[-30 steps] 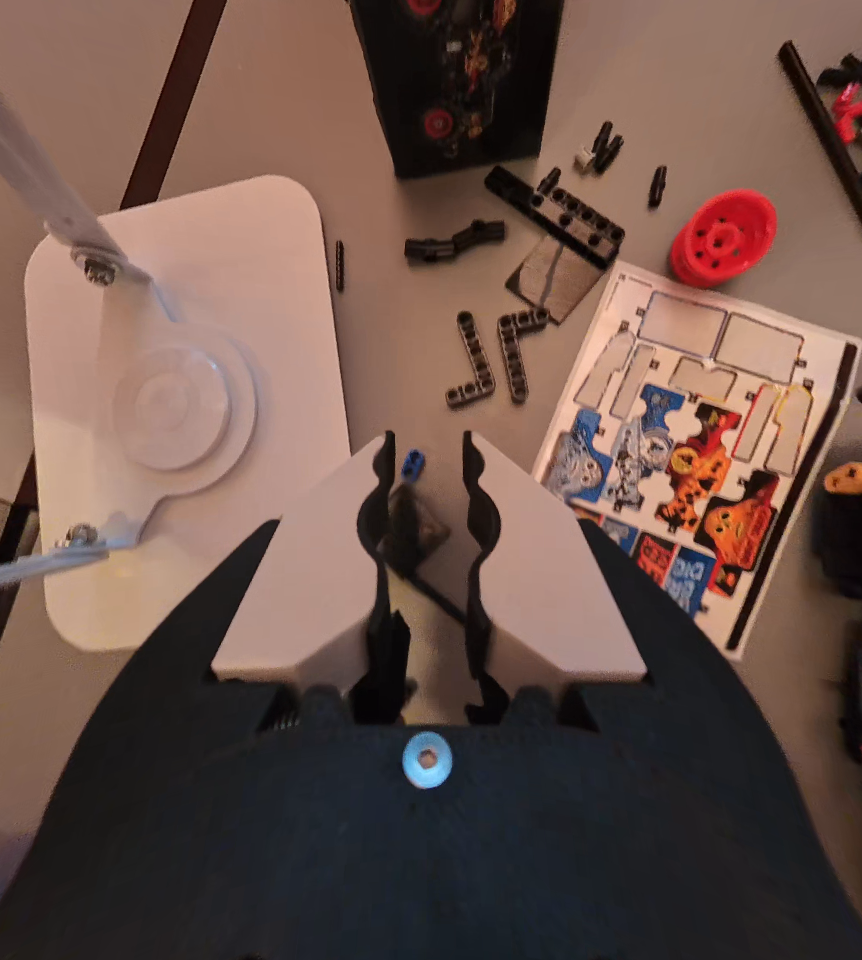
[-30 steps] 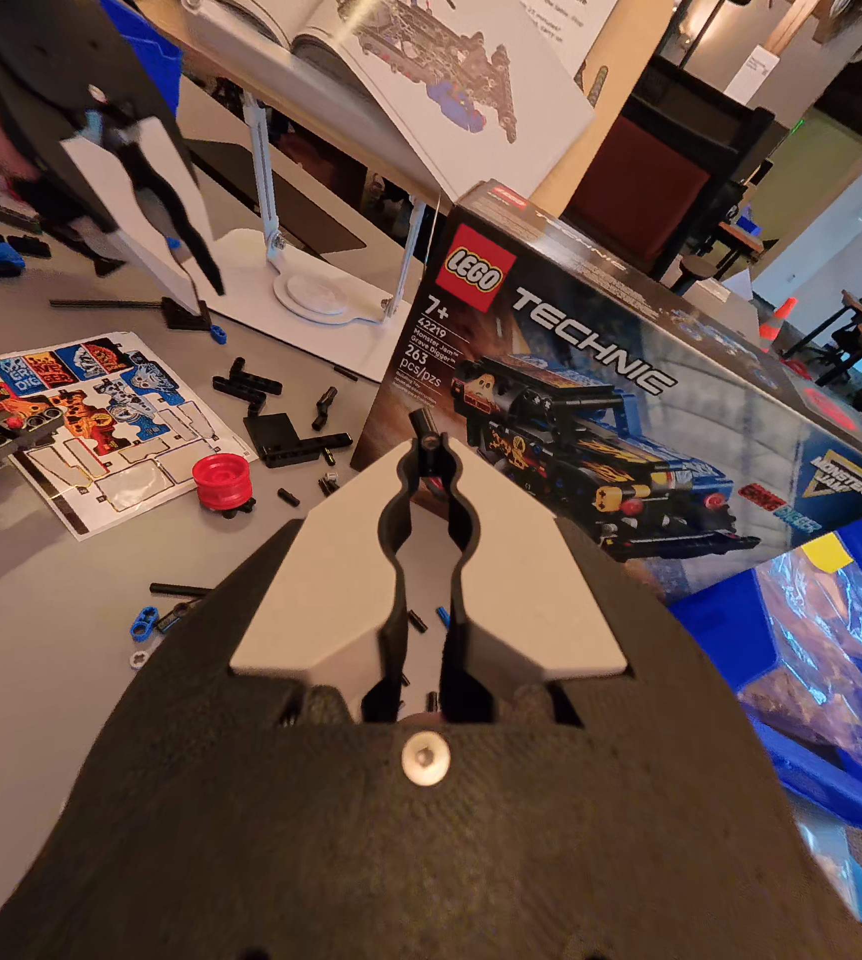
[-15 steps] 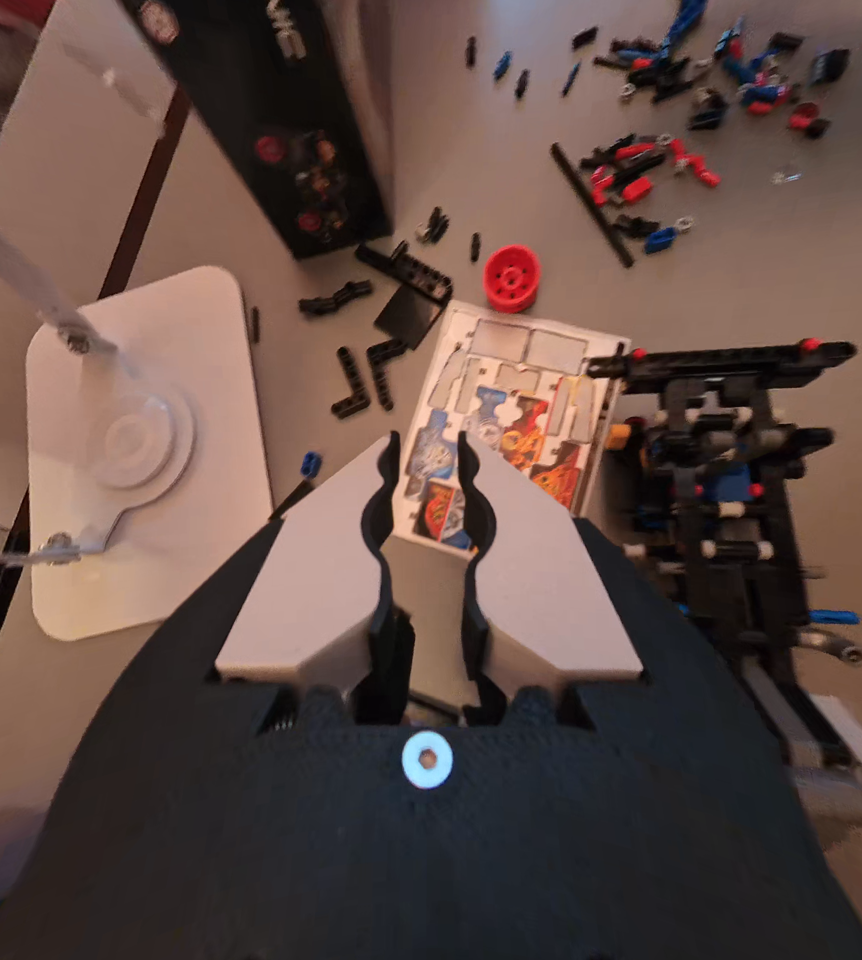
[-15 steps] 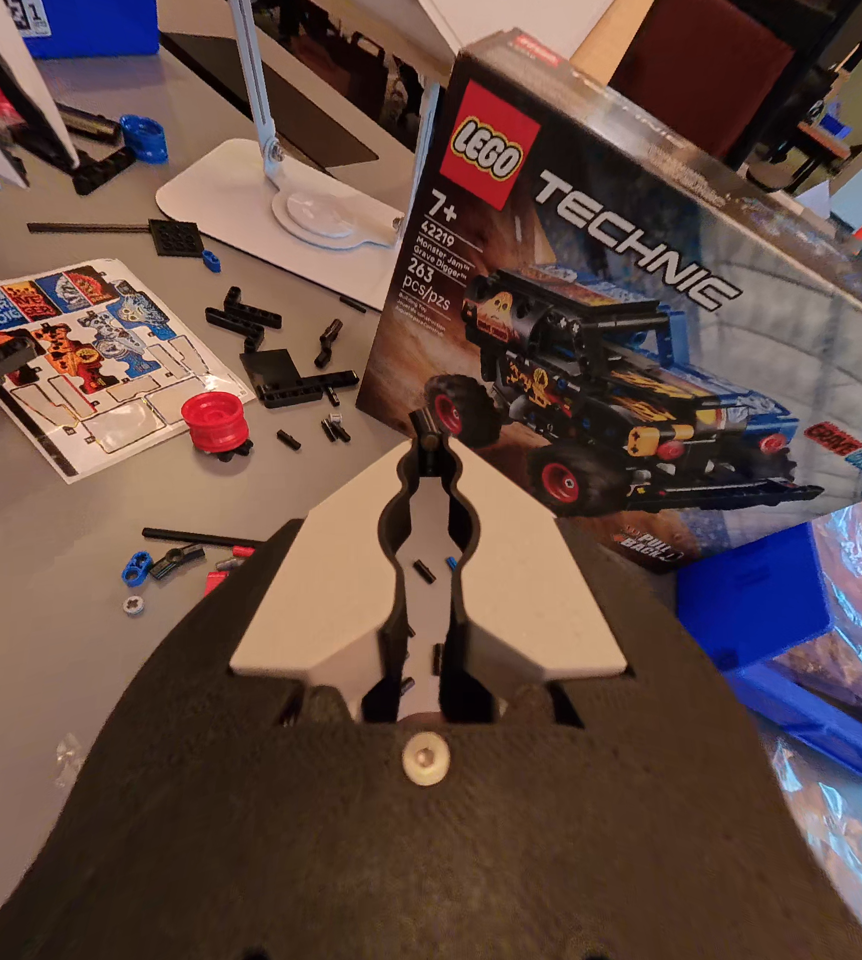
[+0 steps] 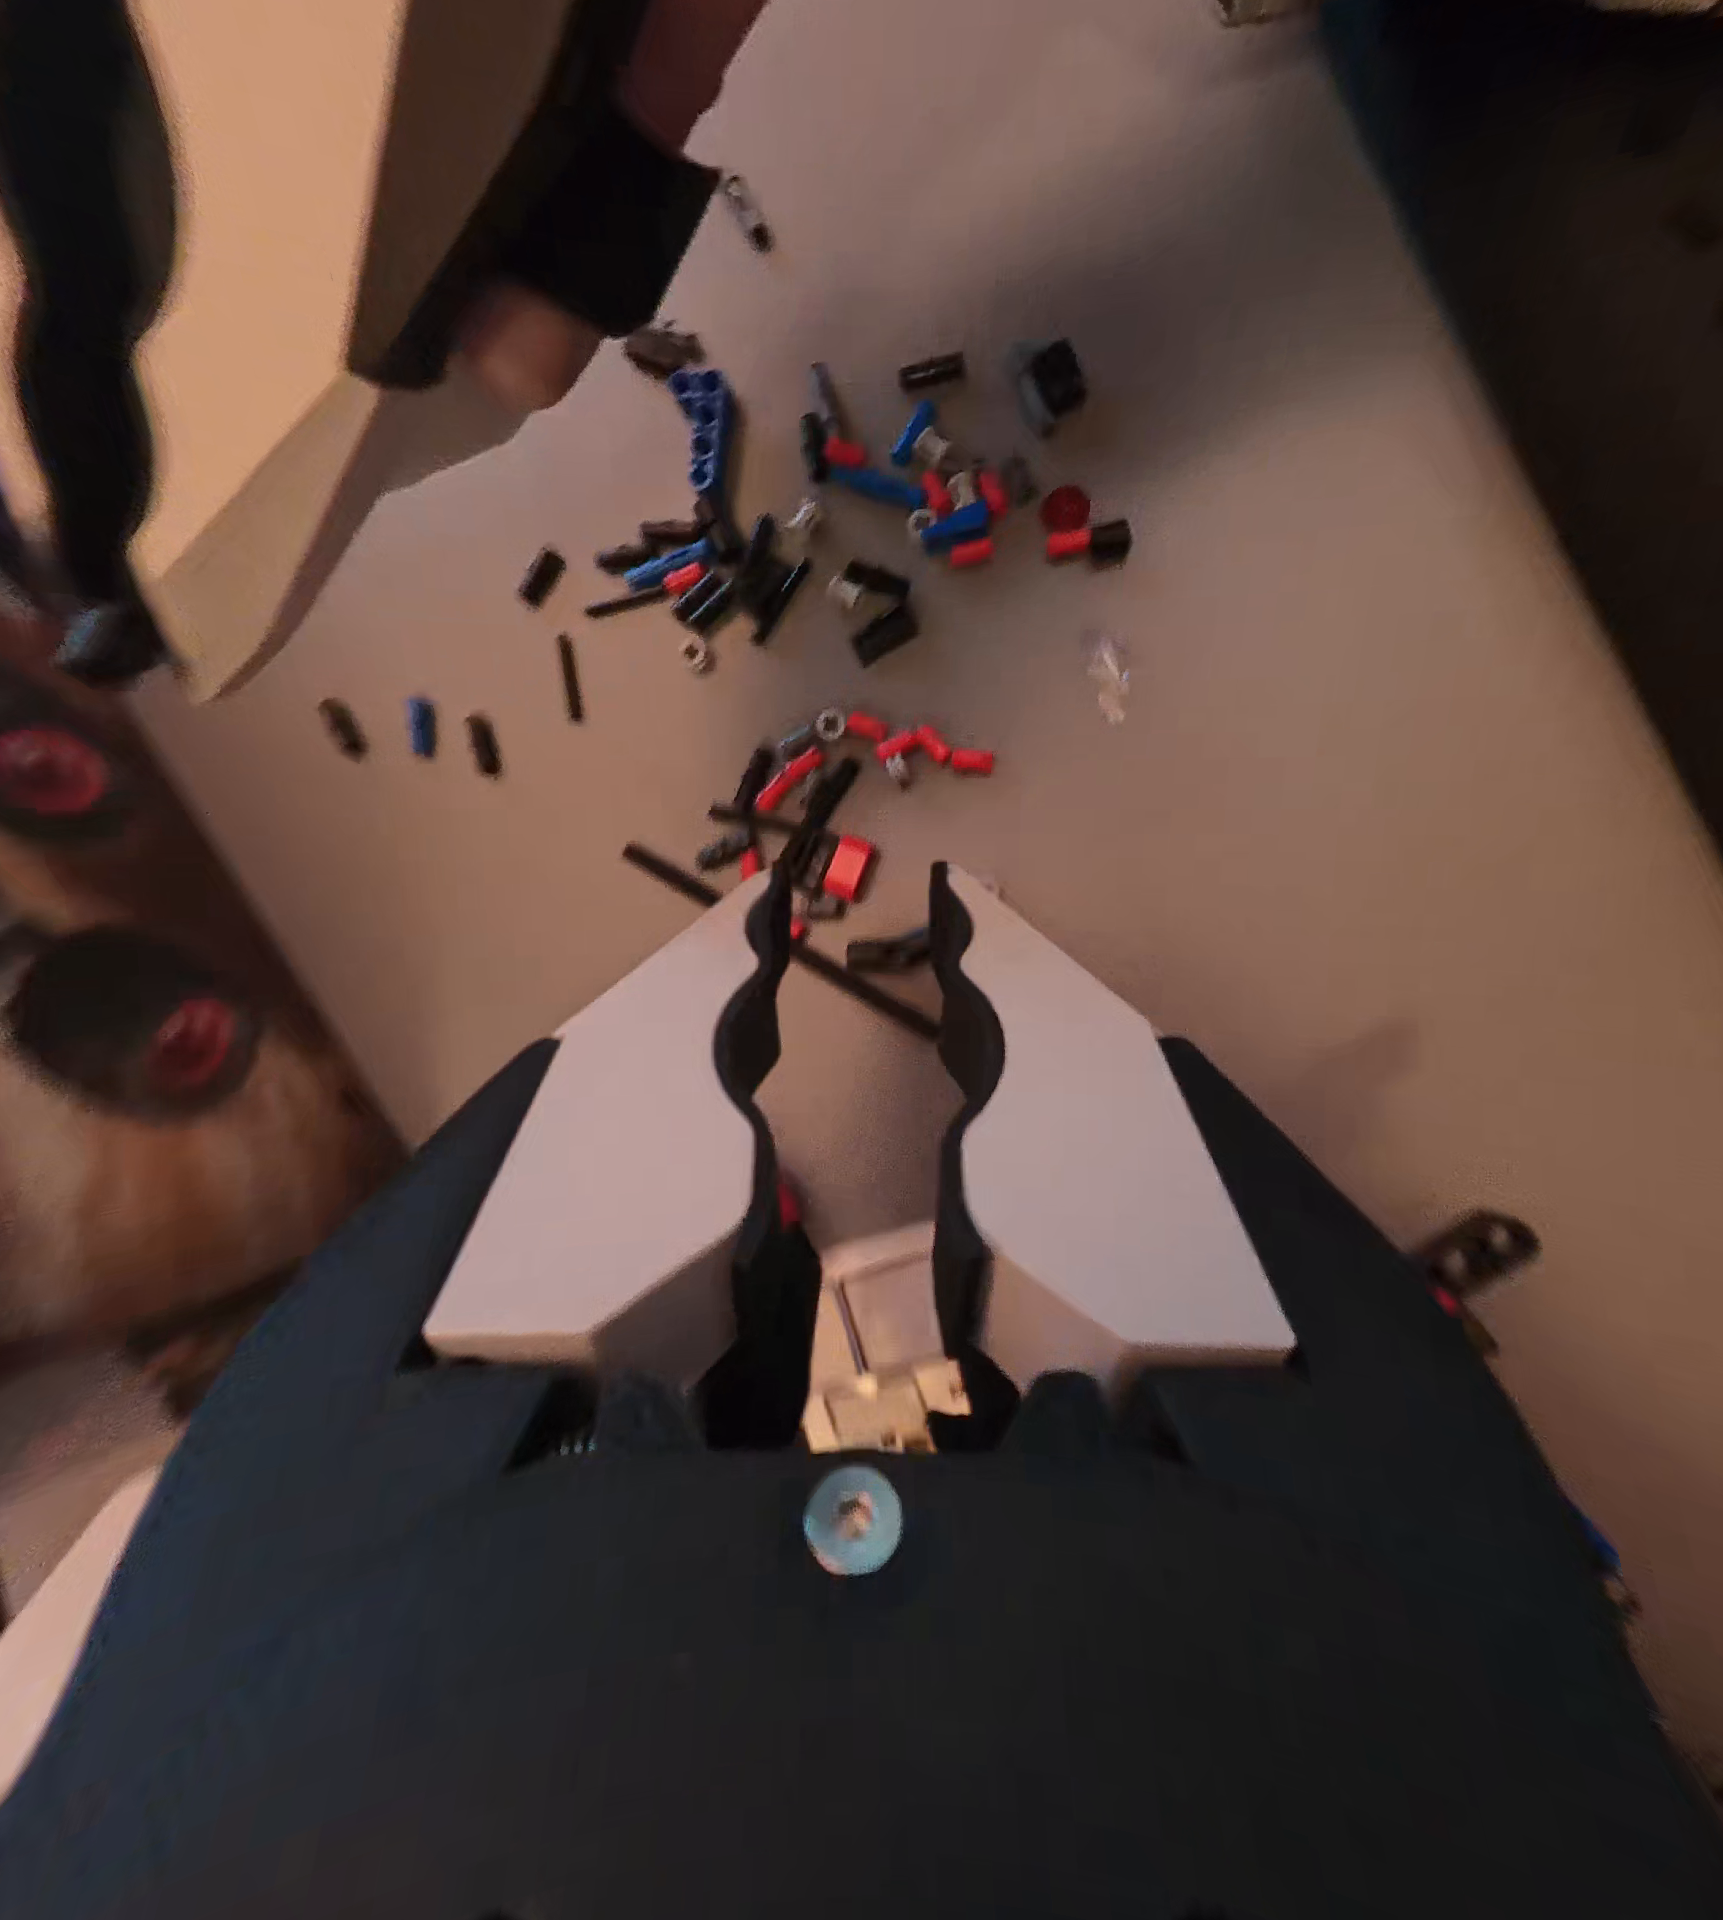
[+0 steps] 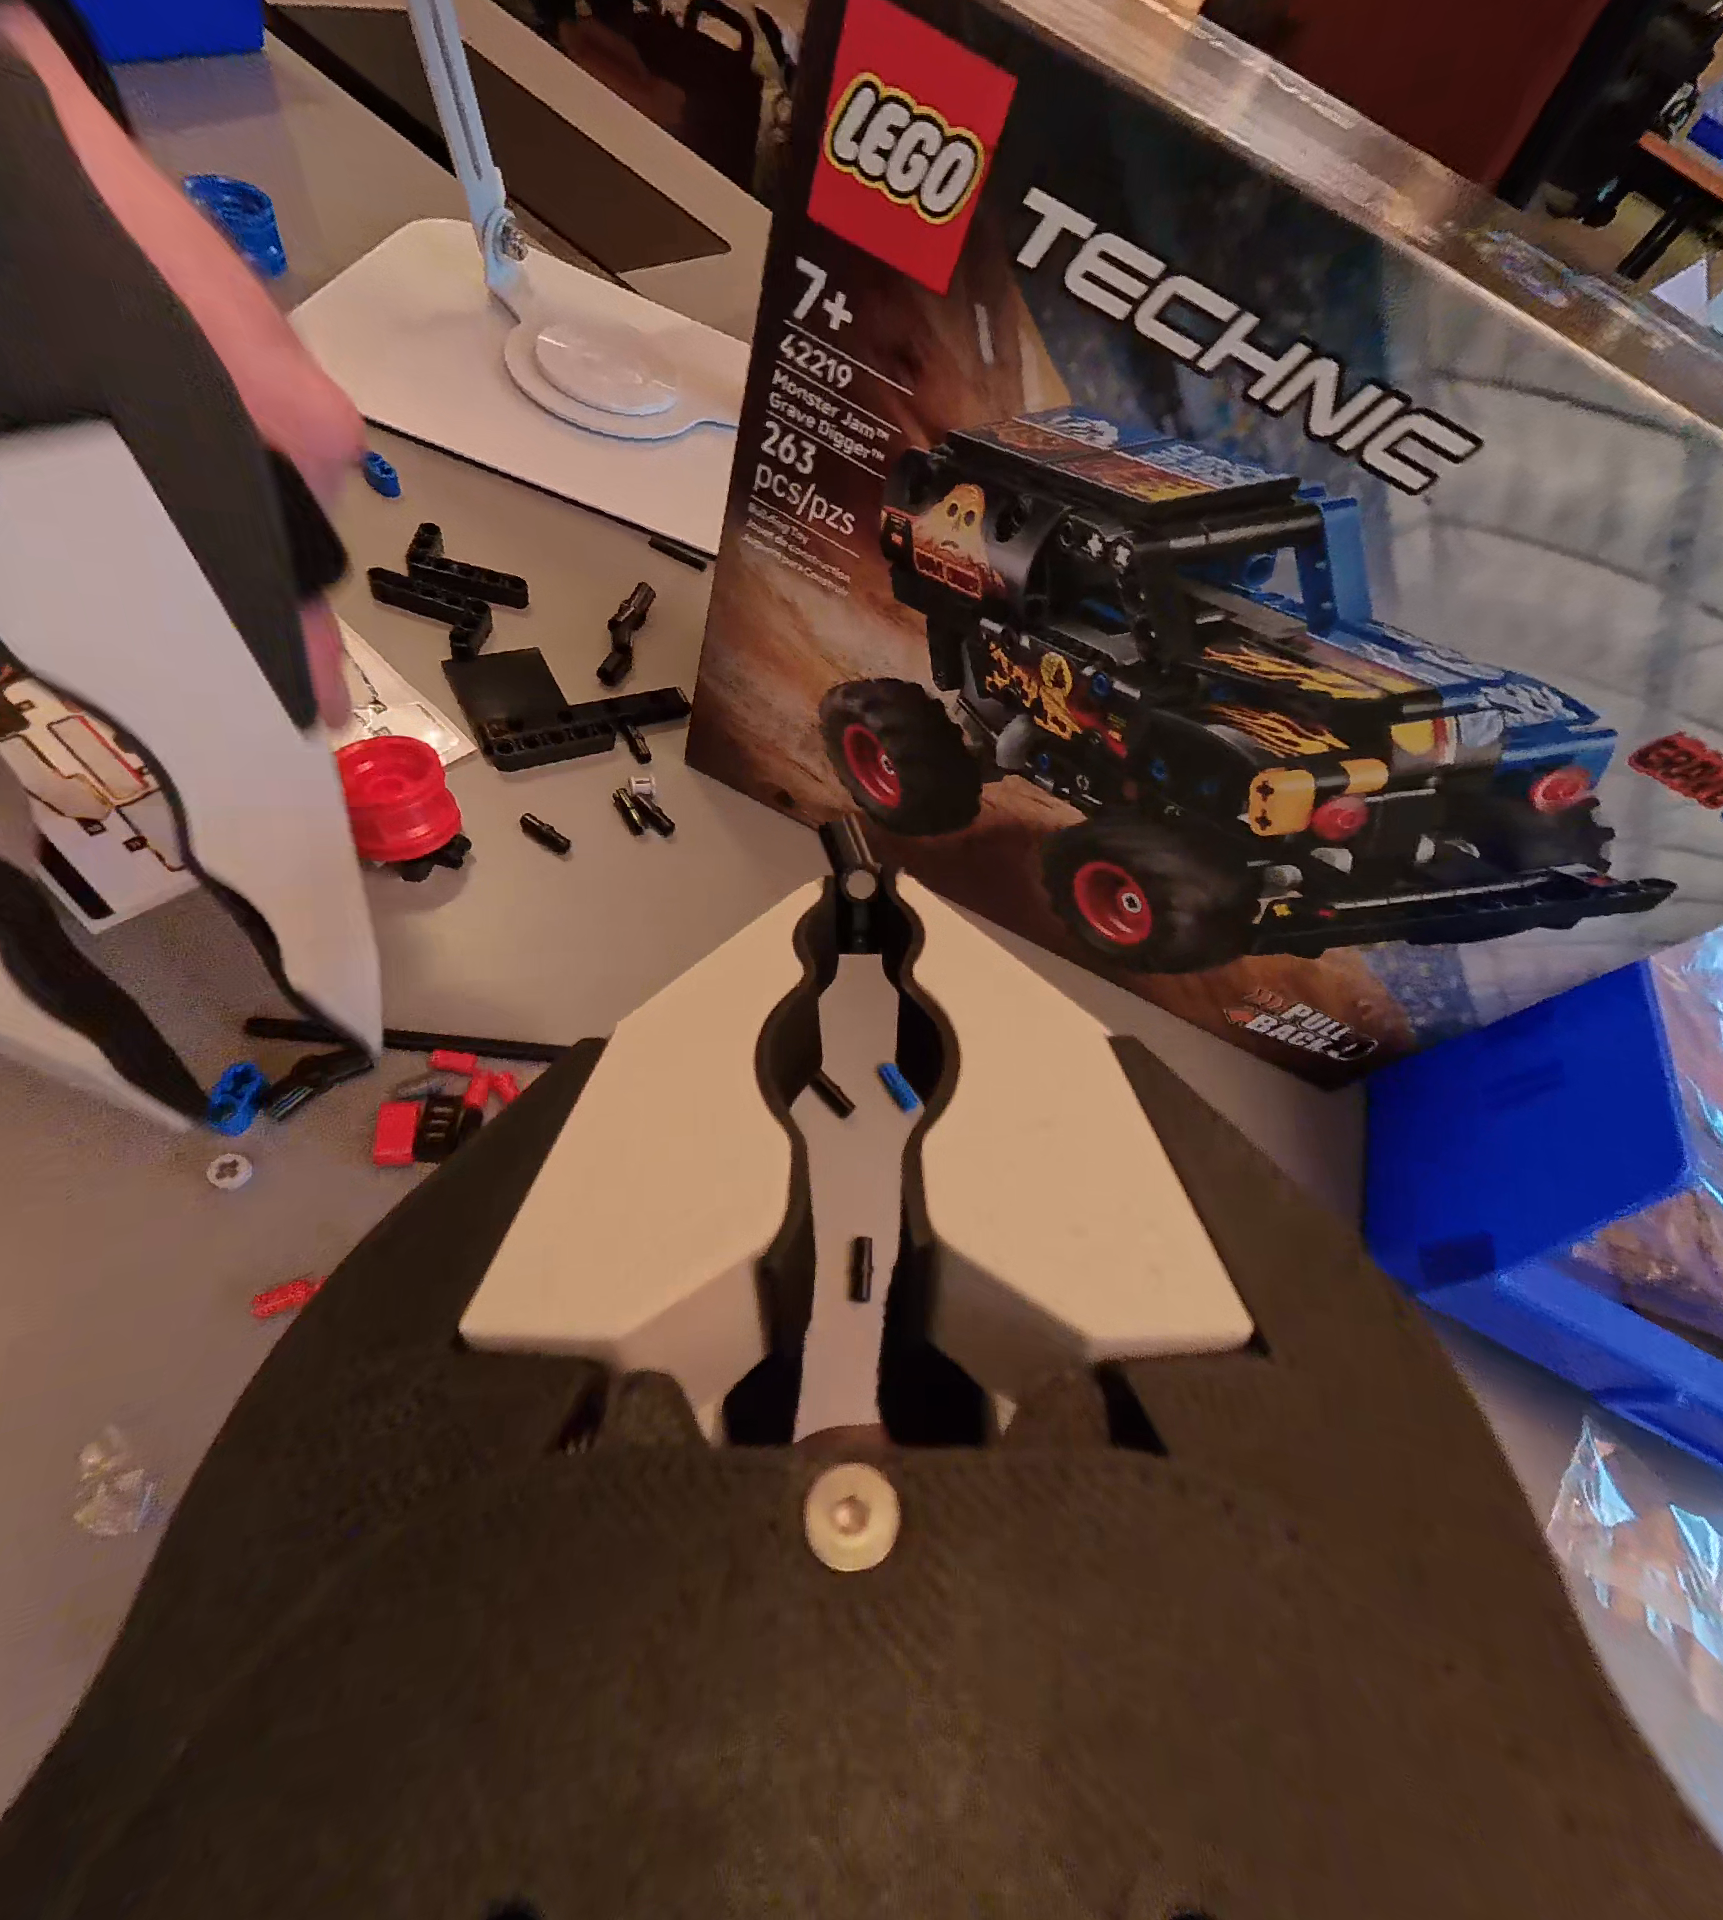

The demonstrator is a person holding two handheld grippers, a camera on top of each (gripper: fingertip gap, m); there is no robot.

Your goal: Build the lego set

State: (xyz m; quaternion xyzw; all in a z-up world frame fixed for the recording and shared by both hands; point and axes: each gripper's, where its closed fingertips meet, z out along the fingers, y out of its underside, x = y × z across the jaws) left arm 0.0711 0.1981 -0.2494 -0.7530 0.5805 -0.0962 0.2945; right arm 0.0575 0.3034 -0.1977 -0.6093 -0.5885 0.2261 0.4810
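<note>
Where pieces scatter: one red wheel (image 6: 395, 798).

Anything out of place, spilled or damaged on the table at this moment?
Nothing looks damaged. Small loose pieces lie scattered across the table, normal for a build in progress. The right gripper pinches a small black pin.

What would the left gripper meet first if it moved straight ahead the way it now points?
Probably the long black axle lying across the gap between its open jaws, then the small red piece just past the left gripper. Depth is unclear, so this is a judgement.
</note>
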